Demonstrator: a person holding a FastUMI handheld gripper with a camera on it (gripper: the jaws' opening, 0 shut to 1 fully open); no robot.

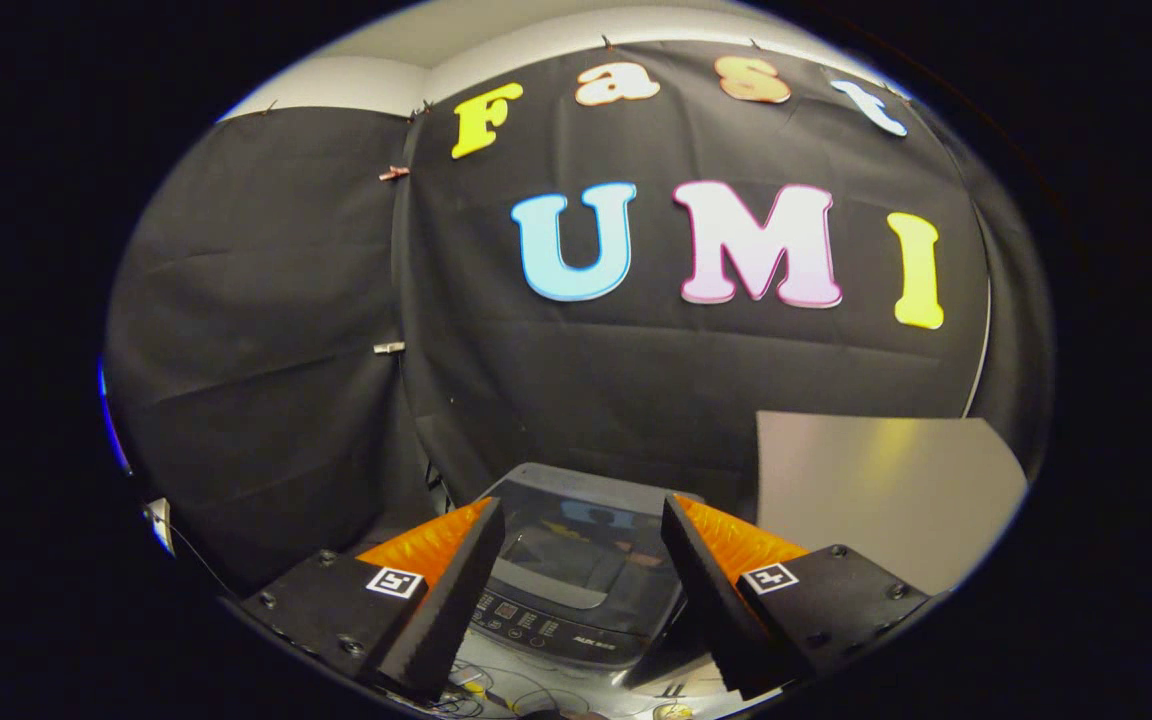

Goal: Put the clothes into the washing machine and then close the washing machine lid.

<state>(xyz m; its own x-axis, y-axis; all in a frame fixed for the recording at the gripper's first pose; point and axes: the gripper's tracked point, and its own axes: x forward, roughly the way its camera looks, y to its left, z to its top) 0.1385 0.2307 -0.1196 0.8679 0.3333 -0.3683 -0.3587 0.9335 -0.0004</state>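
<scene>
Gripper [581, 520] fingers apart, empty | washing machine [576, 590] lid down, base hidden

Your gripper [584, 505] is hovering with jaws standing apart, nothing between them. Just ahead, the washing machine [576, 580] is sitting with its lid [576, 540] lying flat. A pale board [876, 490] is standing close beside it; black cloth wall [256, 350] is closing in behind.
</scene>
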